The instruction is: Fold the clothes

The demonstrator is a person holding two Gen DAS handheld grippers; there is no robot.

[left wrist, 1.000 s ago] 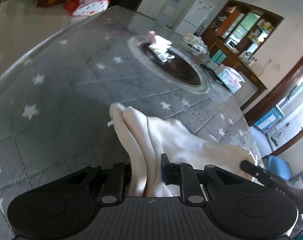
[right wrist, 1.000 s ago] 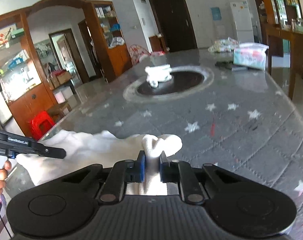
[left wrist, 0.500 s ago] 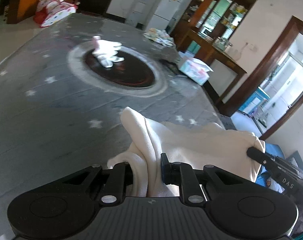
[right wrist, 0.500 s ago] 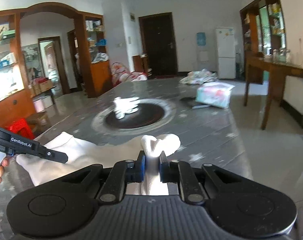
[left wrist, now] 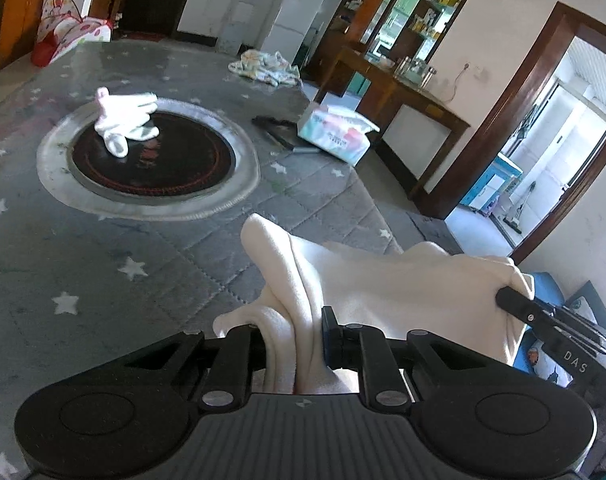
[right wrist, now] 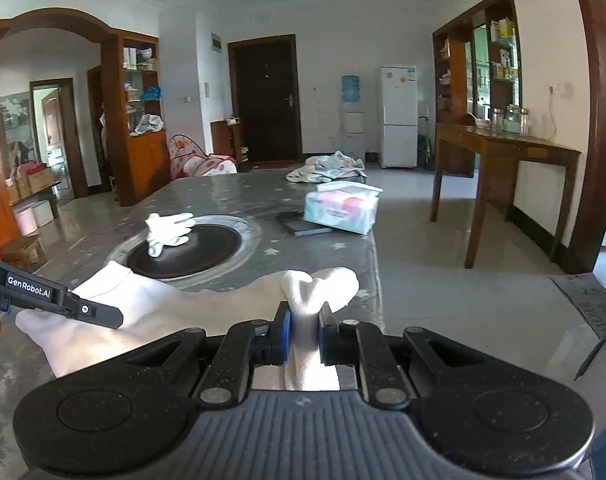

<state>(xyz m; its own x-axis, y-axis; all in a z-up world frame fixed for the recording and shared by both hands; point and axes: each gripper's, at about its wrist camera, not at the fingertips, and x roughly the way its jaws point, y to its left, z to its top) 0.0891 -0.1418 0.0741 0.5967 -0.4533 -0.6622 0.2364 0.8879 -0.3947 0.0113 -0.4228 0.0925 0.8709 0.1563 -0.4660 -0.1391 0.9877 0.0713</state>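
Garment (cream) between both tongs

"GenRobot.AI" is printed on the left gripper; "DAS" is marked on the right gripper.

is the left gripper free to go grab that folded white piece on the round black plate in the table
Probably not yet. The left gripper is shut on the cream garment, which the right gripper also pinches. The path over the table to the folded white piece looks clear.
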